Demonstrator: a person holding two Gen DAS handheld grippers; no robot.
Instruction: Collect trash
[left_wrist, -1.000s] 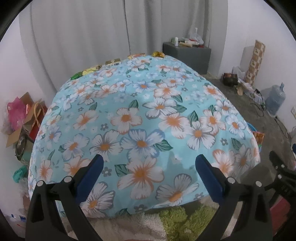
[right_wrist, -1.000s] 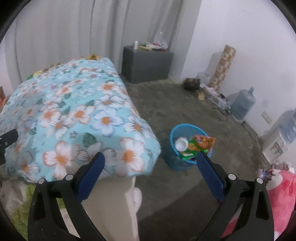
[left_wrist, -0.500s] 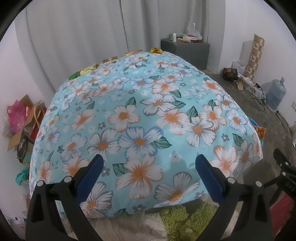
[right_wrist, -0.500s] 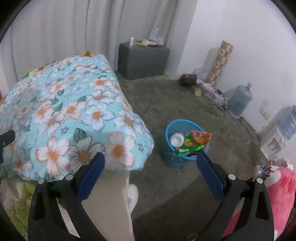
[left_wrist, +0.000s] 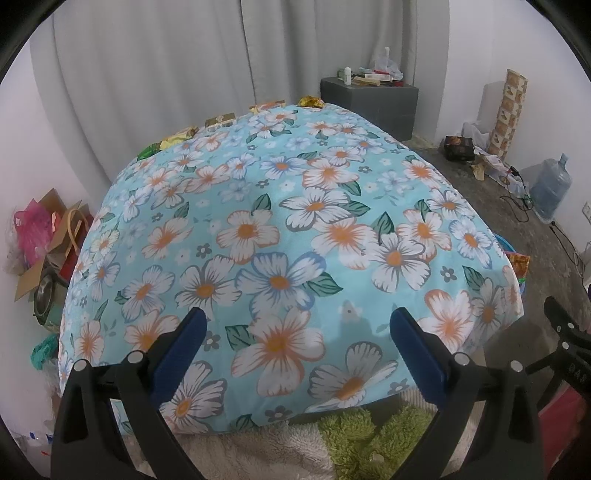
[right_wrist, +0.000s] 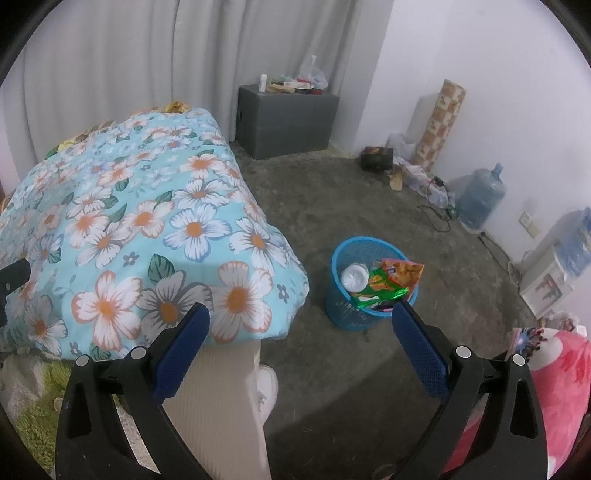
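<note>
I'm seeing soft, even, slightly dim indoor light in both wrist views, no glare. The floral cloth (left_wrist: 280, 229) reads sharp near centre, while the fisheye bows it into a dome and black vignette cuts the corners. On the right view, a broad soft shadow lies across the near concrete floor (right_wrist: 332, 387); the far curtain (right_wrist: 122, 62) looks mildly grainy

One table draped in one floral cloth (left_wrist: 288, 229) carries about five crumpled wrappers (left_wrist: 311, 101) along its far edge, while the floor holds one blue basket (right_wrist: 345, 308), one grey cabinet (right_wrist: 288, 118), two water jugs (right_wrist: 480, 201) and one patterned roll (right_wrist: 441, 125).
</note>
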